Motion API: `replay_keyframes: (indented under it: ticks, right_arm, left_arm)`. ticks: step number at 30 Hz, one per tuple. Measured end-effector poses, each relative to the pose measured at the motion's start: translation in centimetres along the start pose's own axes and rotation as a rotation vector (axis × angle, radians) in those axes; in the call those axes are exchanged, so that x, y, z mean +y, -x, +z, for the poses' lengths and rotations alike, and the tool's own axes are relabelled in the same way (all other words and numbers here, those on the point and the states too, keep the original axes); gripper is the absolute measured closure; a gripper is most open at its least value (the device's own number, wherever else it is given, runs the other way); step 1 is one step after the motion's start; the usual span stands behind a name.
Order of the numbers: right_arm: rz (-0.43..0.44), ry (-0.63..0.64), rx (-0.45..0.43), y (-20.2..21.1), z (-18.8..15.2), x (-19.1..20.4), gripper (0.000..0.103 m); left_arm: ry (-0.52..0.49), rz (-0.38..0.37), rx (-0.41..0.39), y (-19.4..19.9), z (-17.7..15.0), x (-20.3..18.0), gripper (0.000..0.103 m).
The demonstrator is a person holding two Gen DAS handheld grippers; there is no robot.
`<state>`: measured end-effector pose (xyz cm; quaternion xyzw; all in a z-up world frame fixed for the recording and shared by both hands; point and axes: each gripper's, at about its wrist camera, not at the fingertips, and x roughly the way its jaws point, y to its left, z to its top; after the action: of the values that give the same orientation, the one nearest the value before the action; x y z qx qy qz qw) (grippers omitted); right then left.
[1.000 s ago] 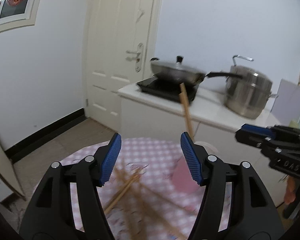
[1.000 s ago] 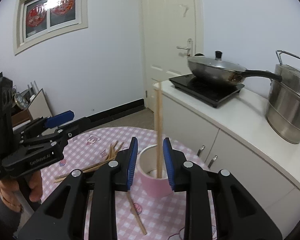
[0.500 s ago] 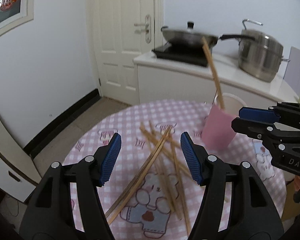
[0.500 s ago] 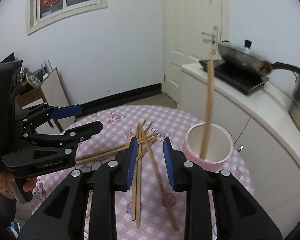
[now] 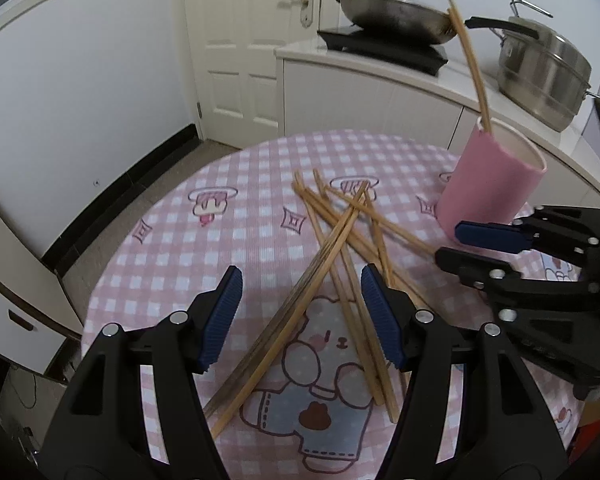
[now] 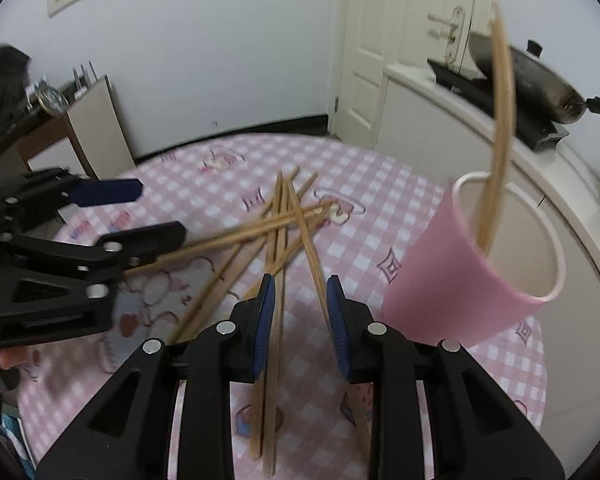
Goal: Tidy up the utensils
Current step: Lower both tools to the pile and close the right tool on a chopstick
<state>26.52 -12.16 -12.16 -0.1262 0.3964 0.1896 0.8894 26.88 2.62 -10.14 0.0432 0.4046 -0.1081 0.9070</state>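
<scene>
Several wooden chopsticks lie crossed in a loose pile on the round table's pink checked cloth. A pink cup stands at the right of the pile with one chopstick leaning in it. My left gripper hangs open and wide over the near end of the pile, holding nothing. My right gripper hovers over the pile beside the cup, its jaws narrowly apart, with chopsticks lying on the cloth below the gap. Each gripper shows in the other's view: the right gripper and the left gripper.
Behind the table runs a white counter with a lidded wok on a black hob and a steel pot. A white door is at the back. A low cabinet stands left of the table.
Both grippers have sunk and tipped down toward the table, so the chopstick pile now lies just below them. Neither gripper's jaw width has changed.
</scene>
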Motion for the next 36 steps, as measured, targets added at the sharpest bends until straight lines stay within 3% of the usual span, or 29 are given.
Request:
replay_keyframes:
  ticks: [10,14,18,27,34,36]
  right_arm:
    - [-0.056,0.039,0.066,-4.1,0.7,-0.1,0.079]
    - [-0.070,0.062,0.083,-5.0,0.7,0.0,0.093]
    - [-0.068,0.045,0.068,-4.3,0.3,-0.5,0.098]
    - [-0.029,-0.003,0.053,-1.6,-1.7,-1.9,0.098]
    - [-0.003,-0.029,0.045,-0.8,-2.7,-2.7,0.098]
    - [-0.002,-0.035,0.043,-0.8,-2.8,-3.0,0.098]
  left_arm:
    - [0.006,-0.025,0.044,-1.9,-0.2,0.0,0.041]
    - [-0.011,-0.024,0.059,-2.4,-0.2,-0.8,0.041]
    - [-0.015,-0.032,0.069,-2.6,-0.1,-1.4,0.041]
    - [-0.047,-0.041,0.129,-4.3,0.9,-4.1,0.041]
    - [-0.016,-0.009,0.172,-6.4,2.4,-5.0,0.042]
    - [-0.021,-0.001,0.186,-6.9,2.6,-5.3,0.048]
